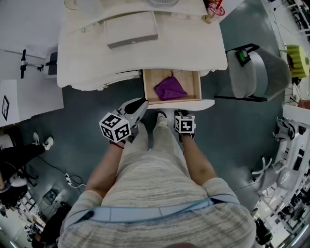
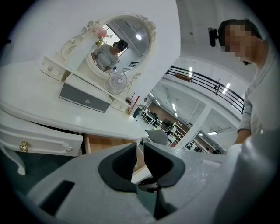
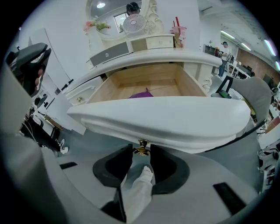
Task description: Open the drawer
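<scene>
The drawer point(image 1: 180, 104) of the white dressing table point(image 1: 193, 48) stands pulled out, with a purple cloth point(image 1: 169, 88) lying inside. My right gripper point(image 1: 182, 113) is at the drawer's white front point(image 3: 166, 122), and its jaws close on the small gold knob point(image 3: 141, 148) under the front's lower edge. In the right gripper view the right gripper point(image 3: 141, 151) pinches that knob at its tips. My left gripper point(image 1: 140, 106) hangs left of the drawer, touching nothing. Its jaws point(image 2: 140, 151) stand a narrow gap apart, with nothing between them.
A grey chair point(image 1: 256, 72) stands right of the table. On the tabletop are a small grey-fronted drawer unit point(image 1: 131, 29), a fan point(image 3: 133, 22), a mirror point(image 2: 118, 41) and a cup point(image 1: 213, 9). My shoes point(image 1: 161, 116) are just under the drawer's front.
</scene>
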Motion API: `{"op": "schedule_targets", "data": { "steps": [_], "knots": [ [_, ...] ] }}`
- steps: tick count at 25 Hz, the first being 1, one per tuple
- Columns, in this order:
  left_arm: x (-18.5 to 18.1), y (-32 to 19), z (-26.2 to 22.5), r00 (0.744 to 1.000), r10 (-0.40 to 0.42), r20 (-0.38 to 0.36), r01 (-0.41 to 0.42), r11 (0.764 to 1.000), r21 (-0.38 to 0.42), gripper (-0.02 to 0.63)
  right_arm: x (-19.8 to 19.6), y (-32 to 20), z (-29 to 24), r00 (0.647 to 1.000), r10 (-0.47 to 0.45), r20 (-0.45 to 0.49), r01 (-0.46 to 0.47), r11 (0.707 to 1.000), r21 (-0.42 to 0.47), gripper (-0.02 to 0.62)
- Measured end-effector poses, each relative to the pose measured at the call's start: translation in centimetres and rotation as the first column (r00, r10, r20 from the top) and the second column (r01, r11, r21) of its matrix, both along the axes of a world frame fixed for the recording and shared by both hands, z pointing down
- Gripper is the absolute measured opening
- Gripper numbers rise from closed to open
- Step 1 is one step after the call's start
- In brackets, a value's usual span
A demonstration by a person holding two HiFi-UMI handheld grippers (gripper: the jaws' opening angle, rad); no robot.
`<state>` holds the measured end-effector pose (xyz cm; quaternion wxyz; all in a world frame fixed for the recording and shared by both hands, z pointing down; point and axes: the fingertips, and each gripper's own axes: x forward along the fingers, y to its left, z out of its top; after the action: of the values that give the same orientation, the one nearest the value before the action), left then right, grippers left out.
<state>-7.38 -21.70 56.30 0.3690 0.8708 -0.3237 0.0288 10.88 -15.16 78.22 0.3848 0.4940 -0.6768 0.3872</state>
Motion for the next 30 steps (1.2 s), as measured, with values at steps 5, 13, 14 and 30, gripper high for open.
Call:
{"op": "schedule_targets", "data": {
  "steps": [5, 13, 14, 30],
  "knots": [
    [0.1, -0.1, -0.2, 1.000, 0.003, -0.002, -0.003, 1.000, 0.003, 0.061, 0.2, 1.2, 0.0, 1.000, -0.003, -0.003, 0.003, 1.000, 0.000, 0.124],
    [-0.2, -0.3, -0.3, 1.000, 0.000, -0.001, 0.000, 1.000, 0.007, 0.061, 0.2, 1.3, 0.1, 1.000, -0.005, -0.005, 0.005, 1.000, -0.001, 0.124],
    [-0.2, -0.3, -0.2, 1.000, -0.001, -0.001, 0.001, 1.000, 0.006, 0.061, 0.2, 1.3, 0.1, 1.000, -0.005, -0.005, 0.005, 1.000, -0.001, 0.123],
    [-0.5, -1.1, -0.7, 1.000, 0.009, -0.002, -0.009, 1.000, 0.012, 0.061, 0.7, 1.3, -1.8, 0.998, 0.032, 0.048, -0.032, 0.999, -0.006, 0.129]
  ]
}}
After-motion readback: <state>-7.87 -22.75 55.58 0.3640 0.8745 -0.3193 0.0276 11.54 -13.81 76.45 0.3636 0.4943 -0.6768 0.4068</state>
